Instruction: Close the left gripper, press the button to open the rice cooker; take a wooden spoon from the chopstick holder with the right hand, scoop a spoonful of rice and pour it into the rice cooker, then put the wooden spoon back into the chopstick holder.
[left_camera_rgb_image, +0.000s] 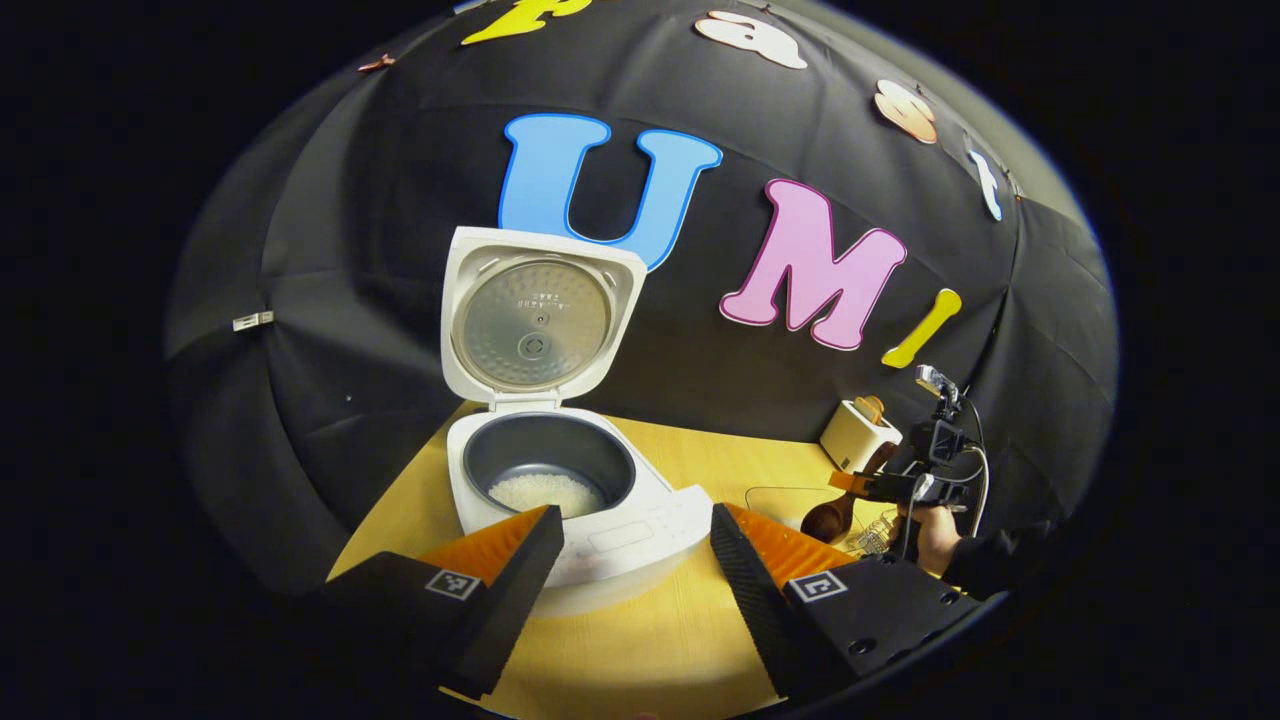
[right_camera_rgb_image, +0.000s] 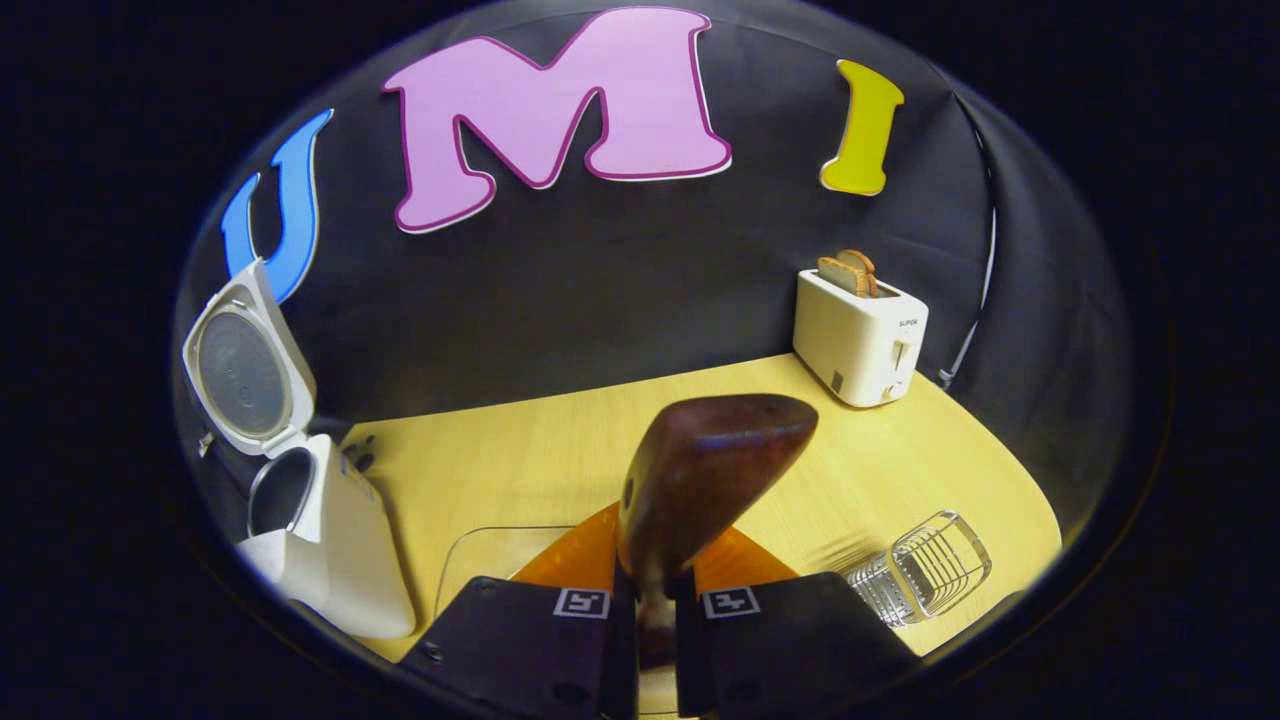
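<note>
White rice cooker sits at the left of the yellow wooden table, lid swung up against the booth wall, inner pot holding a patch of white rice. Left gripper hovers just in front of the cooker's control panel, jaws wide apart, holding nothing. Further right in the left gripper view, right gripper with a hand behind it holds the wooden spoon above the table, near a clear wire-ribbed chopstick holder. White toaster with toast stands at the back. In the right gripper view, fingers are clamped on the spoon handle, bowl pointing forward; holder looks tipped, low right; a flat clear tray lies beside the cooker.
</note>
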